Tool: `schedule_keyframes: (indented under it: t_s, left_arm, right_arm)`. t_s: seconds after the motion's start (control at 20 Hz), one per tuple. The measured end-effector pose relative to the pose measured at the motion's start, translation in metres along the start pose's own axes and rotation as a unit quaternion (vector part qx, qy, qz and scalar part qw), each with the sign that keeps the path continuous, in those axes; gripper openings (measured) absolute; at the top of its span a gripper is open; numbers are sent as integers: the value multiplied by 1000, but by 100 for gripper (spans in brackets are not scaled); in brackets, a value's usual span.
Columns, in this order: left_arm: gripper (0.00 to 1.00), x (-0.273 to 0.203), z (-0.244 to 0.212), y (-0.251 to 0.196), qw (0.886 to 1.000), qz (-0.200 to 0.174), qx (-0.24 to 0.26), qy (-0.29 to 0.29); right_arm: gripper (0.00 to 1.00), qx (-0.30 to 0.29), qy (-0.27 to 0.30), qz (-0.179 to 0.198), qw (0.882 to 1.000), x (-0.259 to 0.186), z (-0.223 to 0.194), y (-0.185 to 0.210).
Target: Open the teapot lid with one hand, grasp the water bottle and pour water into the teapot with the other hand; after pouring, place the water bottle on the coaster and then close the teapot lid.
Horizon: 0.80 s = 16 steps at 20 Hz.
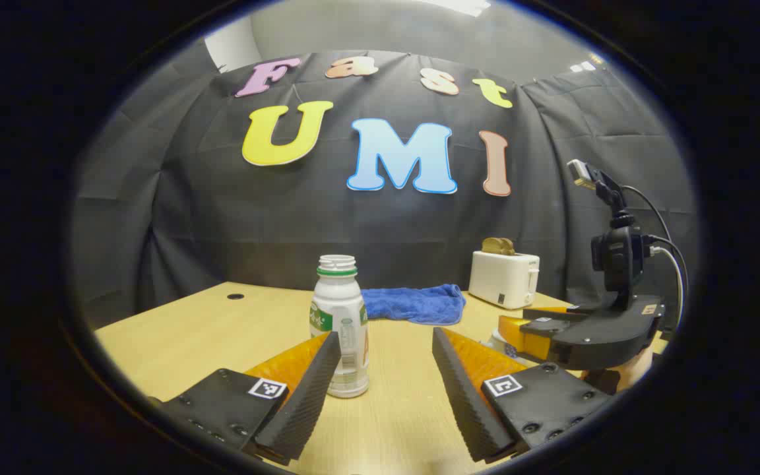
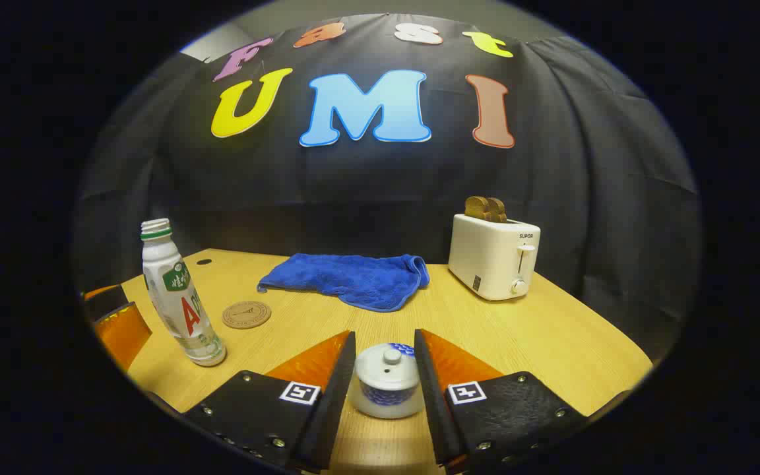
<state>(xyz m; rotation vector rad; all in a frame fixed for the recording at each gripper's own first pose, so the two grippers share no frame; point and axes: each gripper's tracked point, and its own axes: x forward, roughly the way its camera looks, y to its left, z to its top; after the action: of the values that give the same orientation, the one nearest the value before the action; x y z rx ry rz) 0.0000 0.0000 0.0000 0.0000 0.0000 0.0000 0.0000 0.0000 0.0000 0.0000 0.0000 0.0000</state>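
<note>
A white uncapped water bottle (image 1: 340, 323) with a green neck ring stands upright on the wooden table. My left gripper (image 1: 385, 336) is open, and the bottle sits just inside its left fingertip. In the right gripper view the bottle (image 2: 179, 297) stands at the left, with a round brown coaster (image 2: 247, 314) just right of it. A small white teapot (image 2: 388, 382) with a blue pattern has its knobbed lid (image 2: 391, 356) on. My right gripper (image 2: 384, 338) is open, its fingers closely flanking the teapot. I cannot tell whether they touch it.
A blue towel (image 2: 353, 277) lies at the back middle of the table (image 2: 551, 343). A white toaster (image 2: 493, 257) with toast in it stands at the back right. The right gripper's body and camera mount (image 1: 611, 310) rise at the right in the left gripper view.
</note>
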Motion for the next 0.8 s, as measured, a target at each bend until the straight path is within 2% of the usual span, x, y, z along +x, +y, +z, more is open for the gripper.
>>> schedule_keyframes:
  t_s: [0.1,0.2,0.65,0.75,0.8]
  left_arm:
    - [93,0,0,-1,1000,0,-2,0]
    - [93,0,0,0,1000,1,-2,0]
    - [93,2,-4,0,1000,1,-11,7]
    - [93,3,-7,1,1000,3,-10,10]
    - [93,3,-7,2,1000,6,-9,12]
  right_arm:
    - [56,-12,0,-14,1000,1,-3,-2]
    - [19,2,-4,-17,1000,7,1,-6]
    - [19,-16,13,-10,1000,7,-5,-5]
    - [6,-15,13,-11,1000,18,-5,-6]
    - [6,-17,11,-9,1000,16,-3,-5]
